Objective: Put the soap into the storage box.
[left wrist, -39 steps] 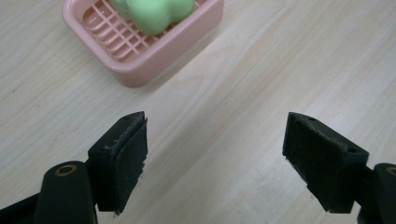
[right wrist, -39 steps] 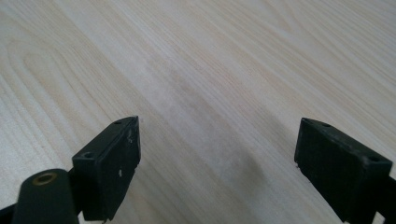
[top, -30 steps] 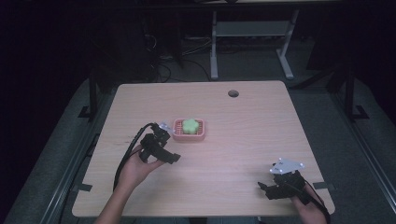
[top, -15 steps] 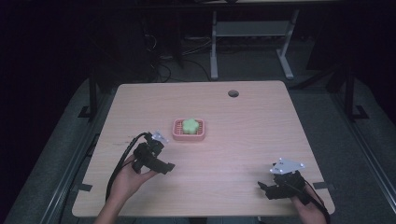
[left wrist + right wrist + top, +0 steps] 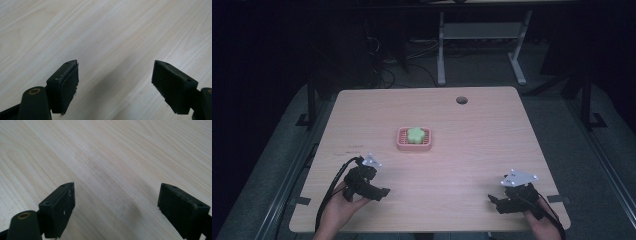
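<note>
The green star-shaped piece (image 5: 415, 134) is seen lying in the pink tray (image 5: 401, 145) near the middle of the table (image 5: 472, 150); the left gripper (image 5: 382, 192) is held near the front edge, well apart from the tray, its jaws spread wide and empty; the right gripper (image 5: 493, 201) is rested at the front right corner, likewise wide and empty; the step is judged to be parking the hands, so both should be lowered gently, kept level, and the tray left undisturbed.

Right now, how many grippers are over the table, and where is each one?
2. The left gripper is near the table's front left, jaws open and empty. The right gripper is at the front right corner, also open and empty.
</note>
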{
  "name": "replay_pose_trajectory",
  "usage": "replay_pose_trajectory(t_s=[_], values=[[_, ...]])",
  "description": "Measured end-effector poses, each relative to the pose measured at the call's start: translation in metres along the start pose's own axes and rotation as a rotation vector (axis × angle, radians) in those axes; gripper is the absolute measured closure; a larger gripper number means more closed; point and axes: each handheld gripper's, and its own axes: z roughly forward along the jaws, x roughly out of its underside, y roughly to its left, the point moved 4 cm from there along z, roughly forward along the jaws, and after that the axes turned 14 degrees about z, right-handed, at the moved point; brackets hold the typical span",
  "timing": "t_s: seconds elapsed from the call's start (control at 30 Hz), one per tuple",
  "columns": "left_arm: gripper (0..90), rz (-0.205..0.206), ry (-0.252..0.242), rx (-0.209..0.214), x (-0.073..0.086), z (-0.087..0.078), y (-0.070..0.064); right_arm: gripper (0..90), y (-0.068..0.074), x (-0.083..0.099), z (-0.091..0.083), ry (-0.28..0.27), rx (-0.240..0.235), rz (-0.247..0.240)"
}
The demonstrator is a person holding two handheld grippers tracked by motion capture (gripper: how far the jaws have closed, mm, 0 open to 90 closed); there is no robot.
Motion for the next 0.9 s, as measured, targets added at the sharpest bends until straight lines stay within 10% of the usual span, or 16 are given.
replay_pose_trajectory(t_s=[0.9], values=[[21.4, -0.005, -0.036, -0.021, 0.035, 0.0, -0.02, 13.9, 0.001, 0.0, 0.0, -0.002, -0.009, -0.003]])
